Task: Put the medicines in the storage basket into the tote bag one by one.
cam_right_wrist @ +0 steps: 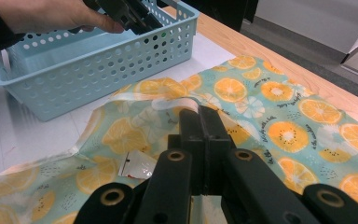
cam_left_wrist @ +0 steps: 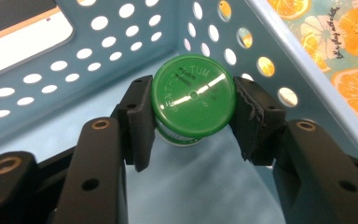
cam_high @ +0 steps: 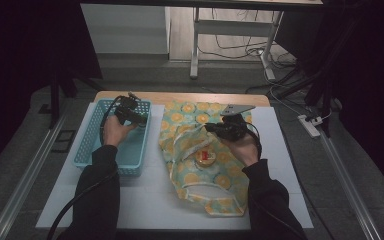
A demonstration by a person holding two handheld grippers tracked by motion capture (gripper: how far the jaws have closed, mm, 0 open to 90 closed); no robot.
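1. White board over a wooden tabletop (cam_high: 180, 96) is my work surface, with dark floor and cables beyond it.
2. My left gripper (cam_left_wrist: 193, 123) reaches down into the pale blue perforated plastic basket (cam_high: 91, 131), and in the left gripper view its 2 black pads (cam_left_wrist: 142, 123) sit against either side of a round green plastic bottle cap (cam_left_wrist: 193, 97) with raised lettering, so I read it as grasping the cap.
3. Below the cap I see a bit of the bottle's pale neck; the bottle stands on the basket floor near a corner where 2 perforated walls meet.
4. From the high view, my left gripper (cam_high: 128, 112) is at the far end of the basket, which lies on the left side of the board.
5. My right gripper (cam_right_wrist: 200, 140) is clenched, its 2 jaws pressed flat together; whether a fold of fabric is pinched between them I cannot tell.
6. It hovers over the teal cloth bag (cam_right_wrist: 279, 109) printed with orange slices, spread flat just right of the basket.
7. Beside the right jaws, a small silvery foil sachet (cam_right_wrist: 137, 164) with a red mark lies on the cloth.
8. From above, a small round yellow item with a red top (cam_high: 204, 158) rests on the cloth bag (cam_high: 187, 120) near my right gripper (cam_high: 215, 128).
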